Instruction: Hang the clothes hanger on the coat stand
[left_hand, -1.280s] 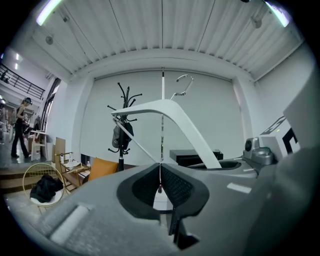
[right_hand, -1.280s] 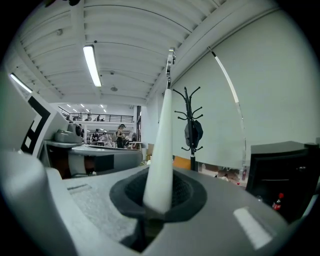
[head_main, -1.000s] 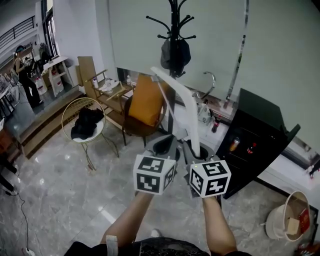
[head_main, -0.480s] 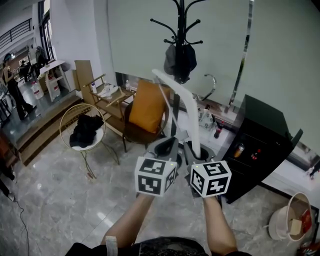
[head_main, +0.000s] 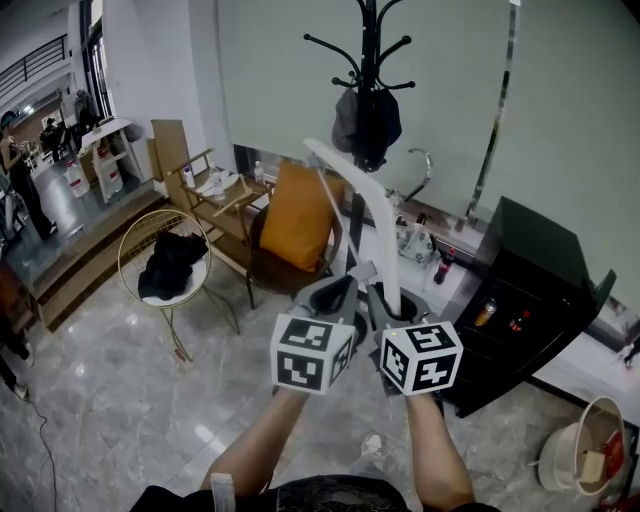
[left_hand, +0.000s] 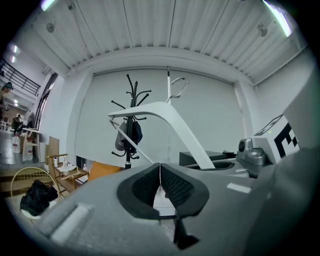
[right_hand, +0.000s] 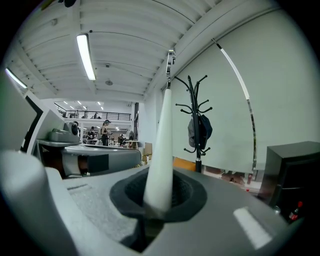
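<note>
Hanger (head_main: 377, 215) held upright w/ hook up, ready for coat stand (head_main: 368, 60) pegs. Right gripper (head_main: 395, 300) clamped on its arm, left gripper (head_main: 335, 290) pinching thin lower bar to steady it.

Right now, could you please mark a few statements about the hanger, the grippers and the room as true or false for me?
1. The right gripper is shut on the white hanger. True.
2. A dark item hangs on the coat stand. True.
3. The white hanger already hangs on the coat stand. False: the grippers hold it, apart from the stand.
4. The orange cushion lies on the round gold chair. False: it sits in the dark armchair; the round chair holds dark clothing.
5. The left gripper is wide open. False: its jaws are together on the hanger's thin bar.
</note>
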